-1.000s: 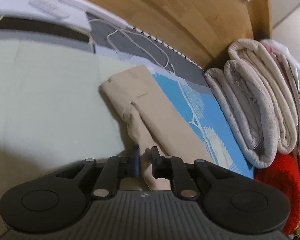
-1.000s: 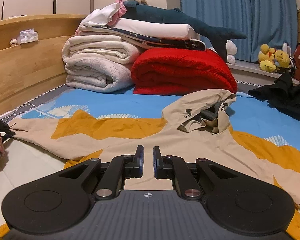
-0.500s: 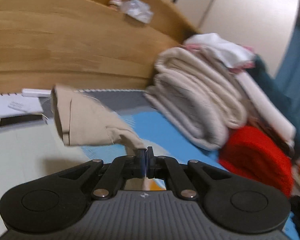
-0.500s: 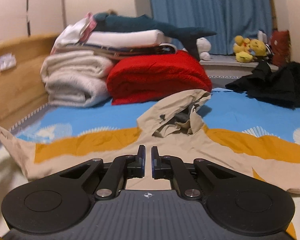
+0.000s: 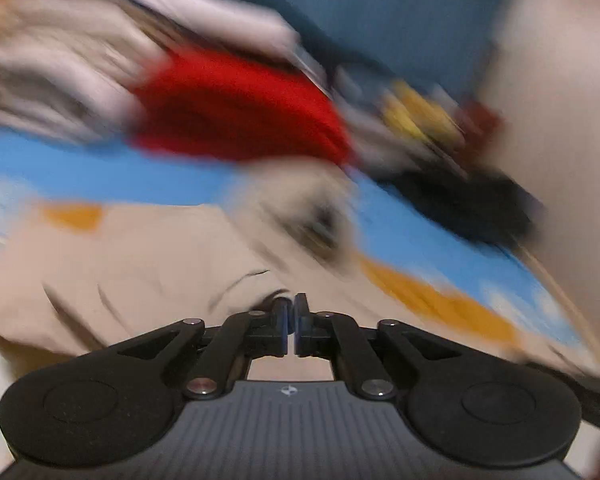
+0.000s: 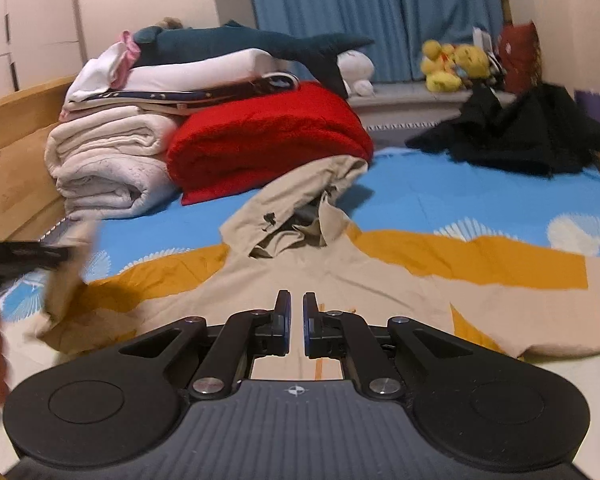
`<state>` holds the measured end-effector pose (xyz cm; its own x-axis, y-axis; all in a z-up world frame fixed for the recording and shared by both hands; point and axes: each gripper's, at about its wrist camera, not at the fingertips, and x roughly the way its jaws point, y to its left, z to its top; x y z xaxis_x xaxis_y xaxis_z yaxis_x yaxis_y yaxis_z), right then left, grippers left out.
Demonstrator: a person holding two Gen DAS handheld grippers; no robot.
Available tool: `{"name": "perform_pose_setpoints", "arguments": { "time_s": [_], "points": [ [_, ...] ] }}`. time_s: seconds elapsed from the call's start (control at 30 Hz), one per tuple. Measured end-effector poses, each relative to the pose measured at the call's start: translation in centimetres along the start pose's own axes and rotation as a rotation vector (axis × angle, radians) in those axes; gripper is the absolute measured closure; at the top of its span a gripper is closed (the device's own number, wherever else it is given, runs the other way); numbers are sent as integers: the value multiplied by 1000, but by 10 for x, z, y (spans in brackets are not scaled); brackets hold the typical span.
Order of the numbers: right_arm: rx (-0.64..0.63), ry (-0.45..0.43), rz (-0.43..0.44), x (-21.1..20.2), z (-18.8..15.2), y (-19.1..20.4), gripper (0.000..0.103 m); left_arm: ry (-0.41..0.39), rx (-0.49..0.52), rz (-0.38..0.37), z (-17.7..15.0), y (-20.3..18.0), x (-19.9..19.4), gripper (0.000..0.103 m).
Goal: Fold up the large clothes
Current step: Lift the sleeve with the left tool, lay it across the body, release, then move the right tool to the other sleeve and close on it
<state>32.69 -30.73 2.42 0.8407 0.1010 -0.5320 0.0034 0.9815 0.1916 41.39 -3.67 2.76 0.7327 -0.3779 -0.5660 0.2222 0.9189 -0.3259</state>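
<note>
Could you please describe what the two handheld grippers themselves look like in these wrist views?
The left gripper and right gripper look alike: matte black plastic, a ribbed grey plate bearing a small compass-like mark, two round black discs at the sides, angled linkage arms with silver pivot pins, and two narrow fingers with blue-edged pads. No cables show.

A beige hoodie (image 6: 340,276) bears a small dark emblem on its hood. The bed sheet (image 6: 440,200) beneath is bright blue with mustard-yellow bands and white fan-shaped prints. Upper left of the frame sit a red blanket (image 6: 268,140), cream quilts (image 6: 108,160) and a dark teal plush shark (image 6: 240,40). The curtain (image 6: 372,12) is blue, the heaped garment (image 6: 520,136) upper right black, the plush toys (image 6: 456,64) yellow.
</note>
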Motion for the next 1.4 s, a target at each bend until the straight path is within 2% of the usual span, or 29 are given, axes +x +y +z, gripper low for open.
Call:
{"name": "perform_pose_setpoints", "arguments": {
  "time_s": [0.03, 0.07, 0.13, 0.2, 0.27, 0.33, 0.4, 0.47, 0.57, 0.7, 0.83, 0.93, 1.07, 1.1, 1.13, 1.17, 1.27, 1.33, 1.4],
  "points": [
    [10, 8, 1, 4, 0, -1, 97, 58, 6, -58, -7, -8, 8, 80],
    [23, 17, 6, 8, 0, -1, 96, 104, 15, -104, -14, -11, 14, 72],
    [45, 33, 14, 17, -1, -2, 89, 105, 36, -90, -15, -8, 12, 71],
    [69, 53, 27, 25, -5, -3, 78, 81, 14, -66, -9, 9, 6, 70],
    [94, 84, 41, 36, -9, -3, 77, 47, -50, -8, 0, 40, -4, 70],
    [107, 111, 52, 45, -14, -1, 77, 29, -124, 100, 20, 77, -5, 70],
    [100, 139, 66, 55, -20, 4, 77, 34, -184, 207, 24, 105, -6, 70],
    [72, 173, 97, 65, -27, 14, 77, 38, -237, 279, 28, 126, -8, 70],
    [-13, 239, 160, 82, -41, 37, 76, 56, -286, 303, 37, 143, -4, 70],
    [-157, 287, 215, 97, -60, 75, 70, 47, -306, 296, 43, 151, -9, 70],
    [-372, 281, 227, 102, -79, 111, 50, 54, -314, 285, 44, 151, -16, 70],
    [-566, 273, 190, 107, -100, 132, 50, 55, -313, 278, 46, 155, -18, 70],
    [-783, 263, 73, 116, -125, 142, 56, 43, -306, 289, 48, 160, -20, 70],
    [-817, 255, 54, 117, -128, 142, 72, 42, -308, 293, 48, 161, -19, 70],
    [-835, 250, 47, 116, -129, 142, 92, 42, -313, 296, 48, 162, -19, 70],
    [-823, 248, 54, 115, -125, 140, 100, 42, -319, 299, 49, 164, -19, 70],
    [-712, 163, 59, 104, -102, 129, 100, 37, -322, 301, 49, 165, -20, 70],
    [-529, 54, 82, 85, -70, 109, 101, 39, -316, 307, 48, 164, -20, 70],
    [-346, -71, 63, 66, -41, 79, 101, 46, -308, 303, 46, 161, -19, 70]
  ]
}}
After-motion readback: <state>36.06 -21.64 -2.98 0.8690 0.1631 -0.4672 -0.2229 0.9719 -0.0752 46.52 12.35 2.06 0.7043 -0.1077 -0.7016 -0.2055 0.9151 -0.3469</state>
